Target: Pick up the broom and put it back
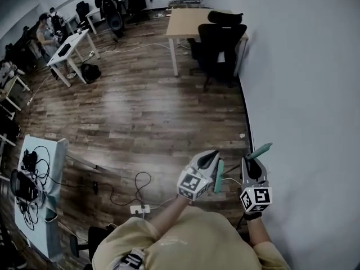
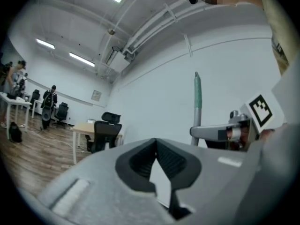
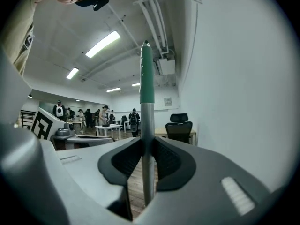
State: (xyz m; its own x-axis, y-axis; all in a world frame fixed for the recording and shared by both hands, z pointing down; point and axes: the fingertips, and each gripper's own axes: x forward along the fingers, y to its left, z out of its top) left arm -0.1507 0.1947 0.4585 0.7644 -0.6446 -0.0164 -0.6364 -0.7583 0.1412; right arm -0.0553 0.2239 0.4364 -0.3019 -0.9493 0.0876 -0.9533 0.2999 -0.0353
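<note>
A white wall [image 1: 304,83] is seen filling the right side of the head view, and a wooden floor [image 1: 140,111] its centre. A pale desk [image 1: 188,21] with black chairs [image 1: 222,41] is set near the wall at the upper centre. A light blue table [image 1: 56,162] strewn with cables is seen at the lower left. People are seen around white tables [image 1: 70,46] in the upper left corner. At the lower right, close to the wall, the broom [image 3: 146,78] is held upright. Only its handle is shown, a metal pole with a green grip on top. The pole is pinched between the fingers of the right gripper [image 1: 253,161], below the grip. The left gripper [image 1: 211,157] is held just to its left, its fingers pressed together at the tips with nothing between them.
</note>
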